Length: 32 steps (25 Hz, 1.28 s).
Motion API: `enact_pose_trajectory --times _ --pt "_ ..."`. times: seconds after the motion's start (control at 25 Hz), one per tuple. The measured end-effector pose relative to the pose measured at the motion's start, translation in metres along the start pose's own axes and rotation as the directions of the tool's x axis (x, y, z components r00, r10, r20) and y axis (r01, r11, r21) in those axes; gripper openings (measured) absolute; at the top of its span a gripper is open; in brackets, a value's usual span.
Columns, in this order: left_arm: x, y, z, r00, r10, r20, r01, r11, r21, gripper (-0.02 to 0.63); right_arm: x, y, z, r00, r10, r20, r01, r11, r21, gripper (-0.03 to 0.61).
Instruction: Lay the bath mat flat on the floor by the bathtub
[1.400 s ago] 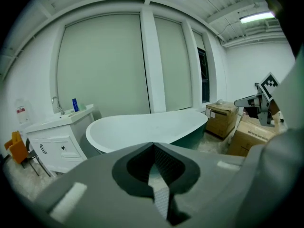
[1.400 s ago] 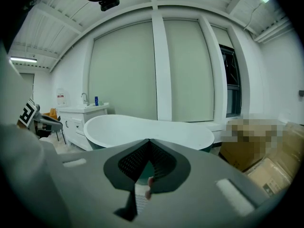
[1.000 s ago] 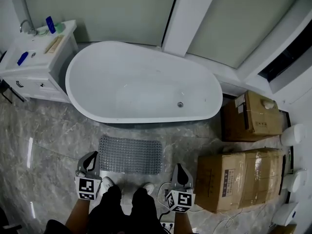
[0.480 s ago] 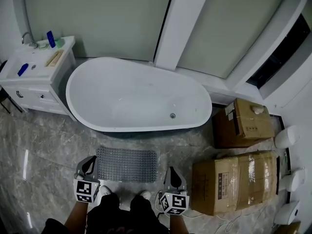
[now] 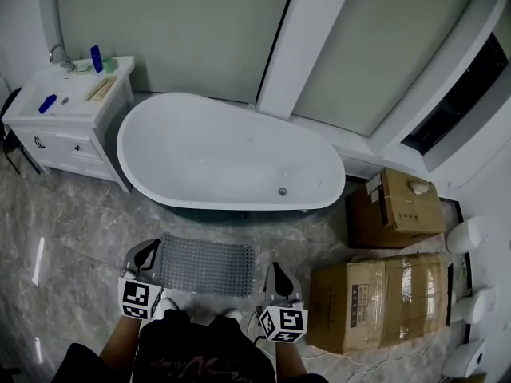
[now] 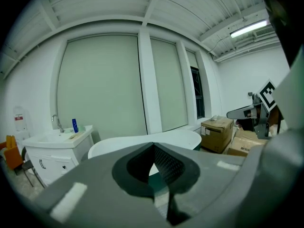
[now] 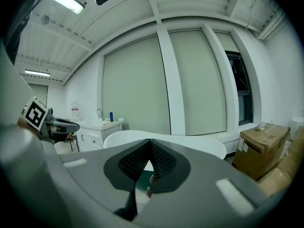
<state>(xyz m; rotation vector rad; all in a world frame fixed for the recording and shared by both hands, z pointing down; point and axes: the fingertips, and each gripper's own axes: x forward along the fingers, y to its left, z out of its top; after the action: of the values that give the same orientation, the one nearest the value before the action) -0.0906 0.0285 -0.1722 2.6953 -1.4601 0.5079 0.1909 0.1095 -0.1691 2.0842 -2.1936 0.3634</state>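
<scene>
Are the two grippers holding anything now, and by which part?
Nothing is held: the left gripper and right gripper have their jaws together, empty; the bath mat lies flat beside the bathtub.

Grey marble floor (image 5: 72,238), white vanity (image 5: 68,138)

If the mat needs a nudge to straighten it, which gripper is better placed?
Probably the left gripper: in the head view its tip overlaps the mat's left end, while the right gripper sits just off the right end, nearer the box. Both are shut and empty.
</scene>
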Motion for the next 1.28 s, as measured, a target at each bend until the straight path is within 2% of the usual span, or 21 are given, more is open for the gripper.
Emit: enact_pose_trajectory --times 0.16,0.32,0.68,0.96,1.12,1.28 --pt "-0.003 -0.007 0.018 1.0 -0.01 0.002 0.01 0.999 -0.05 0.0 0.001 0.007 0.013 1.0 0.027 0.011 -0.027 0.999 -0.028 0.021" --pt "-0.012 -0.007 0.027 0.999 0.016 0.035 -0.014 0.999 -0.037 0.0 -0.002 0.015 0.015 0.998 0.061 0.013 -0.06 0.997 -0.051 0.021" --pt "-0.015 -0.011 0.04 0.997 0.04 0.061 -0.038 0.999 -0.023 0.0 -0.005 0.007 0.025 0.997 0.06 0.044 -0.059 0.998 -0.026 0.023" --pt "-0.012 -0.01 0.039 0.998 0.036 0.06 -0.034 0.999 -0.03 0.0 -0.003 0.005 0.026 0.998 0.045 0.044 -0.045 0.999 -0.008 0.023" --pt "-0.012 0.002 0.04 0.996 0.05 0.074 -0.046 0.997 -0.06 0.0 0.004 0.011 0.026 0.998 0.048 0.037 -0.048 0.999 -0.011 0.023" --pt "-0.015 0.009 0.035 0.997 0.051 0.064 -0.048 0.998 -0.045 0.0 0.01 0.021 0.028 0.998 0.052 0.041 -0.051 0.998 -0.022 0.023"
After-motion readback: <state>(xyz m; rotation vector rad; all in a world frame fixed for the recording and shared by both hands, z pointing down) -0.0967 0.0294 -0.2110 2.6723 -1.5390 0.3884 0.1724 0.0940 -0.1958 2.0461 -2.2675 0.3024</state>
